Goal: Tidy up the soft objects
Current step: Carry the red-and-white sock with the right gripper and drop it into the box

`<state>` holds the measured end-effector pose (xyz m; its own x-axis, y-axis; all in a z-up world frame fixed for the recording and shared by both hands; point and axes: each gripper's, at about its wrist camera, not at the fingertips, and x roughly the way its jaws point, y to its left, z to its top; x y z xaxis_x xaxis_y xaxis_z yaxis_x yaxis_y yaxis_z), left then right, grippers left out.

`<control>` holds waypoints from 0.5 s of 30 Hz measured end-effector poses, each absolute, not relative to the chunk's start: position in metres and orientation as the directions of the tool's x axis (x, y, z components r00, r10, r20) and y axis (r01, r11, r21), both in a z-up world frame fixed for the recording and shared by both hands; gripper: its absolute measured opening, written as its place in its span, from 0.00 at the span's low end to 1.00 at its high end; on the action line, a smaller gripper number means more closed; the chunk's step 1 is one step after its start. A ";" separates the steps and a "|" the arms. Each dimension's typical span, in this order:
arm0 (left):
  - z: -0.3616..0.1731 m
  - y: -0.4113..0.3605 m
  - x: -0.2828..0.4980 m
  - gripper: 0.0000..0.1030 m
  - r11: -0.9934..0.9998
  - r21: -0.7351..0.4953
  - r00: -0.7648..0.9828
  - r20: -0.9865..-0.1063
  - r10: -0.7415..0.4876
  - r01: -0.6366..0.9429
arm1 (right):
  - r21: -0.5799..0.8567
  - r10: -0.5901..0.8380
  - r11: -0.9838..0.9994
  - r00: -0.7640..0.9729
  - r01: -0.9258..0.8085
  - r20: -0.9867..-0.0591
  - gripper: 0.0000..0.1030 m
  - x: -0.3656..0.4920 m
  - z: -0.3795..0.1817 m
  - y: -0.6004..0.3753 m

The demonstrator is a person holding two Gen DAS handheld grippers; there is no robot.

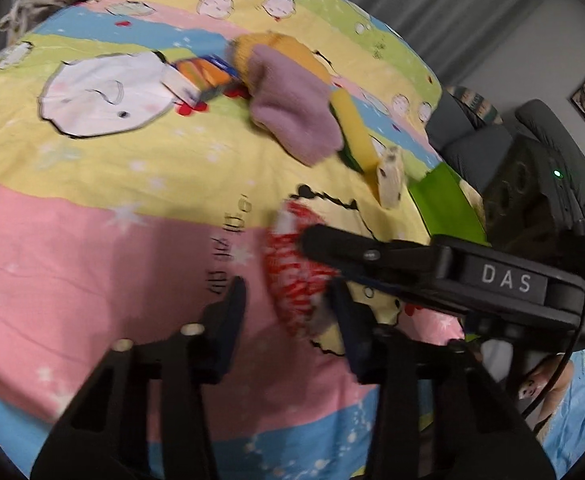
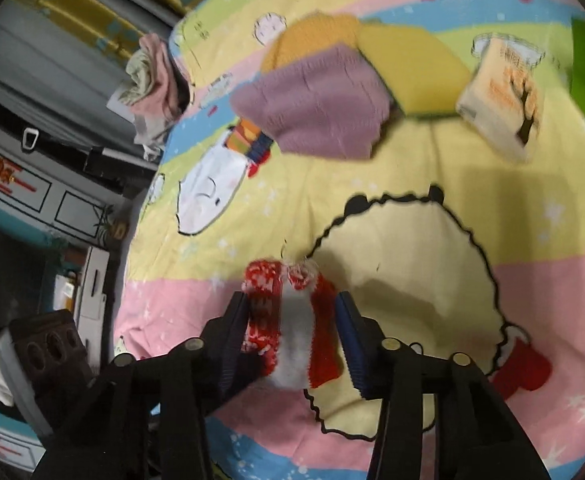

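A red-and-white knitted sock (image 2: 296, 344) lies on the cartoon bedspread (image 2: 392, 184), and my right gripper (image 2: 292, 308) is shut on it, a pad pressed on each side. In the left wrist view the same sock (image 1: 282, 240) sits between the fingers of my left gripper (image 1: 286, 286). It lies against the right finger, while a strip of pink cloth shows by the left one, so these jaws stand open. My right gripper (image 1: 324, 264) reaches in from the right. Farther back lie a purple knit piece (image 1: 292, 112) (image 2: 316, 108) and a mustard knit piece (image 1: 276, 48) (image 2: 308, 36).
A yellow sponge (image 2: 412, 68), a cream book (image 2: 504, 100), a small colourful box (image 1: 200, 76) and a green sheet (image 1: 444, 200) also lie on the bed. Crumpled clothes (image 2: 152, 80) sit at its far corner. A dark sofa (image 1: 472, 140) stands beside the bed.
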<state>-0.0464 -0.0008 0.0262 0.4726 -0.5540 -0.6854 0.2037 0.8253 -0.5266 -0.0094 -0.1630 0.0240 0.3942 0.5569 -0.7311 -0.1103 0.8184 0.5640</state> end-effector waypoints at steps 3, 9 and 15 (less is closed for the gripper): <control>0.030 -0.009 -0.045 0.24 0.824 -0.516 0.475 -0.678 -0.561 0.235 | 0.606 0.596 0.790 0.358 -0.098 -0.719 0.38 -0.007 0.013 -0.161; 0.064 -0.029 -0.053 0.23 0.799 -0.490 0.520 -0.608 -0.600 0.349 | 0.611 0.592 0.786 0.407 -0.099 -0.695 0.36 -0.014 0.023 -0.169; 0.105 -0.075 -0.068 0.23 0.730 -0.456 0.524 -0.508 -0.683 0.509 | 0.610 0.552 0.784 0.578 -0.115 -0.601 0.36 -0.044 0.073 -0.205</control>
<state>-0.0679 -0.0752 0.1053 0.5243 -0.6833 -0.5081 0.5090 0.7299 -0.4563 -0.0436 -0.2048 0.0732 0.5782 0.5519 -0.6008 -0.1151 0.7843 0.6097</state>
